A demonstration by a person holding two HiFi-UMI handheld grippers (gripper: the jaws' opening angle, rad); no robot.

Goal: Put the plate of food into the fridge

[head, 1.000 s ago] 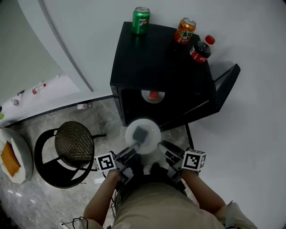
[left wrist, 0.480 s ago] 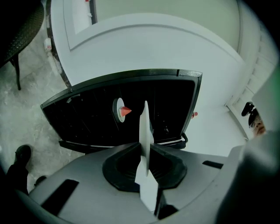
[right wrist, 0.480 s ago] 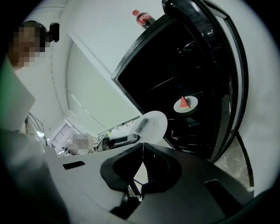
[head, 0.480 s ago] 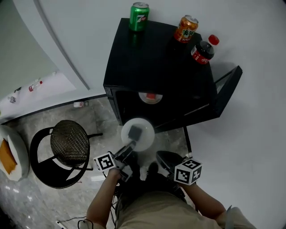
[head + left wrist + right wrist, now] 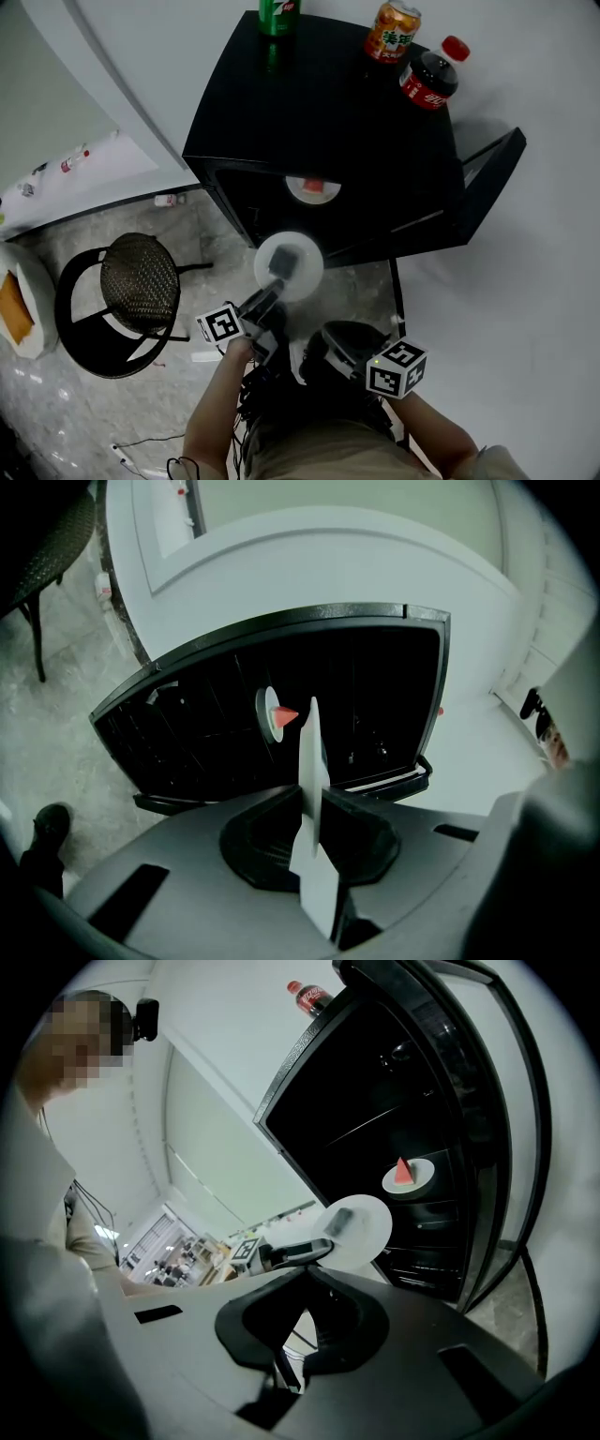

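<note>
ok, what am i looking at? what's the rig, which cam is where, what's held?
No robot: a person holds a handheld gripper in each hand. One picture is from a head camera looking down; the other two ride on the grippers. The left gripper has its fingers shut on the rim of a white plate of food before the open fridge, where a second plate sits. The right gripper is shut and empty. A green can, an orange can and a cola bottle stand on the fridge.

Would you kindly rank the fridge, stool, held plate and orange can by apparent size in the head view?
1. fridge
2. stool
3. held plate
4. orange can
No two look alike.
</note>
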